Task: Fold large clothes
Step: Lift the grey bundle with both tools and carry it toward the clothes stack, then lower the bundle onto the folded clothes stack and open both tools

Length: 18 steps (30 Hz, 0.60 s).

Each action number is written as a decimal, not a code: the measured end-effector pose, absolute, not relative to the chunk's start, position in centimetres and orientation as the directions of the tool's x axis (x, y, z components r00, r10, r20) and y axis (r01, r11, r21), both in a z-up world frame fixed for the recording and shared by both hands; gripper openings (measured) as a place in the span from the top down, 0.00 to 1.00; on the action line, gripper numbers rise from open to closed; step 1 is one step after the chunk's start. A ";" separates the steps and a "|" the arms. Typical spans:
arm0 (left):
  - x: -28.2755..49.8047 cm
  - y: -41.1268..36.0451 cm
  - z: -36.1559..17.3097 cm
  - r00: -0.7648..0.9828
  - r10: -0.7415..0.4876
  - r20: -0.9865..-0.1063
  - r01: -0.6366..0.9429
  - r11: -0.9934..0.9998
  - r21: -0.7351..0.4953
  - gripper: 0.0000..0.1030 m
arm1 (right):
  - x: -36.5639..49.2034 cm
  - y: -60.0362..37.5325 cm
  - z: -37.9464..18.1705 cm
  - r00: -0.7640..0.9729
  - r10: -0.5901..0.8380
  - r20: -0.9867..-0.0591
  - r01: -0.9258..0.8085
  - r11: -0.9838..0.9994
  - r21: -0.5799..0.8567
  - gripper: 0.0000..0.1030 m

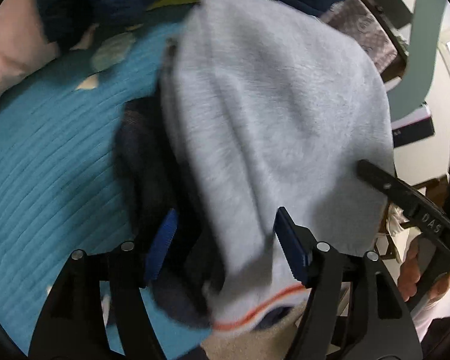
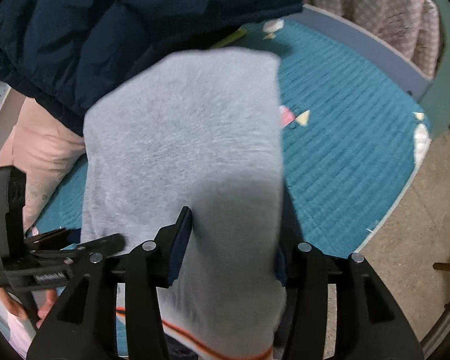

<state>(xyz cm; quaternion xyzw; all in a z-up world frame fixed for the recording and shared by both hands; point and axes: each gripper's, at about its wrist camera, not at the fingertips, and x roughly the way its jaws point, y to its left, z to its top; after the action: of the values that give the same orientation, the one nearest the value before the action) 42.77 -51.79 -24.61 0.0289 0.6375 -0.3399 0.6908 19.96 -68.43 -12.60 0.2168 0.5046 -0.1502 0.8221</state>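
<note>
Pink pillow point(image 2: 42, 144): far left, on the bed. Navy jacket point(image 2: 111, 24): far left, heaped behind the work. Left claw point(image 1: 222, 246): fingers part open, cloth draped between the blue pads; right pad touches fabric, left pad stands apart, so a firm grip cannot be told. Grey sweater point(image 1: 270, 105): task item, lifted over the blue quilt point(image 1: 51, 156), orange-striped hem hanging near, a dark layer beneath at left. Right claw point(image 2: 231, 249): fingers part open with sweater filling the gap; left pad against the fabric, right pad mostly hidden, so whether it pinches cannot be told. Handling advice: keep both corners level and taut, carry the hem across evenly, lower onto the quilt before letting go; uneven height would likely skew the fold.
</note>
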 end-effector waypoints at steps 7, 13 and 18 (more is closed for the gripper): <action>41.7 -50.1 -18.9 0.011 -0.520 -0.854 0.571 0.704 -0.422 0.34 | 16.5 -68.6 -7.7 0.583 -0.071 -0.809 0.459 0.850 0.257 0.81; 41.9 -54.0 -21.6 -0.026 -0.480 -0.877 0.568 0.715 -0.408 0.55 | 19.3 -67.7 -9.9 0.505 -0.033 -0.862 0.424 0.880 0.215 0.97; 43.3 -53.0 -25.9 -0.024 -0.442 -0.897 0.538 0.750 -0.384 0.65 | 20.0 -70.0 -15.2 0.425 -0.025 -0.905 0.523 0.823 0.223 1.00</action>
<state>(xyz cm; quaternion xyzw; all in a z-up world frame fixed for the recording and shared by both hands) 43.30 -53.00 -25.86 0.0388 0.6233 -0.3511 0.6976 19.98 -69.95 -15.19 0.2448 0.5085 -0.1695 0.8080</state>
